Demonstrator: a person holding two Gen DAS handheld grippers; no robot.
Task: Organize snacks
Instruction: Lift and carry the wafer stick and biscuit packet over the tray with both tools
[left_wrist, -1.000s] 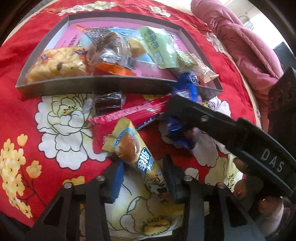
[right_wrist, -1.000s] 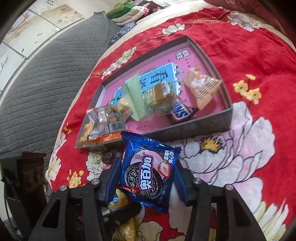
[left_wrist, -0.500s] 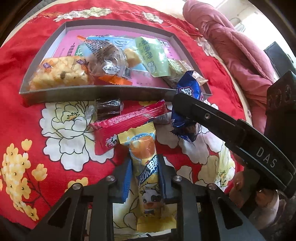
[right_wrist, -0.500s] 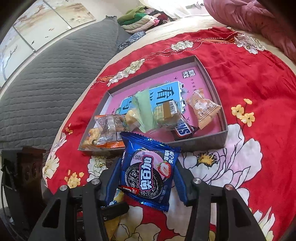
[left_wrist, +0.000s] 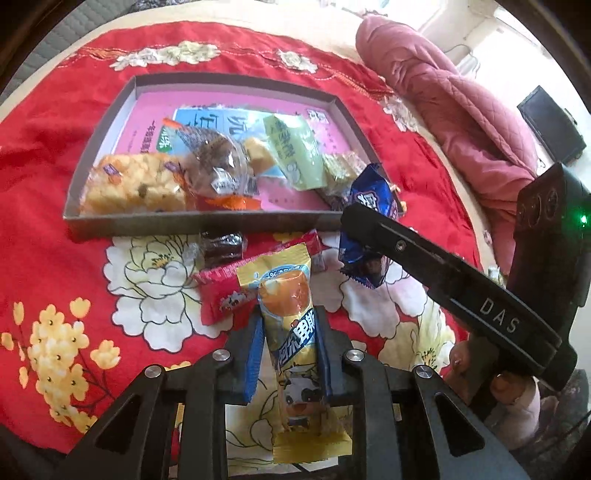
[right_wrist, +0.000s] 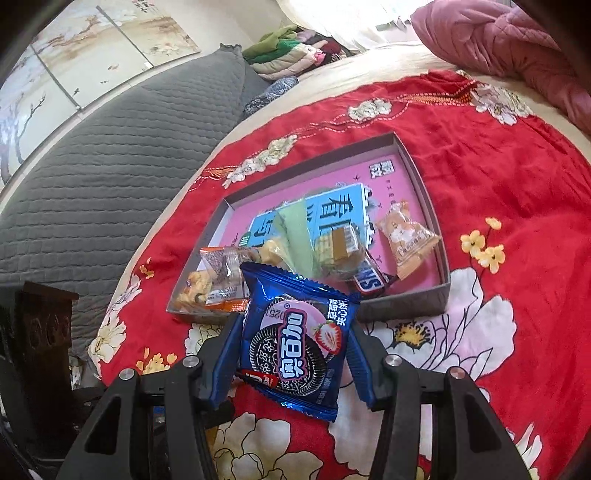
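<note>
With my left tongs (left_wrist: 288, 354) clenched on the yellow bar (left_wrist: 291, 332), long axis pointing ahead at the box (left_wrist: 207, 223), and right tongs (right_wrist: 291, 354) gripping the blue cookie pack (right_wrist: 295, 343), the box sits just ahead of both.

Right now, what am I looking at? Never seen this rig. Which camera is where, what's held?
No robot: a person holds a two-finger tool in each hand, with a fisheye camera on each looking along its fingers. In the left view, the left tool is shut on a yellow snack stick; the black bar beside it is the right tool. In the right view, the right tool grips a blue cookie packet. Ahead, on a red floral cloth, is a grey box with snacks. A red packet lies loose.
</note>
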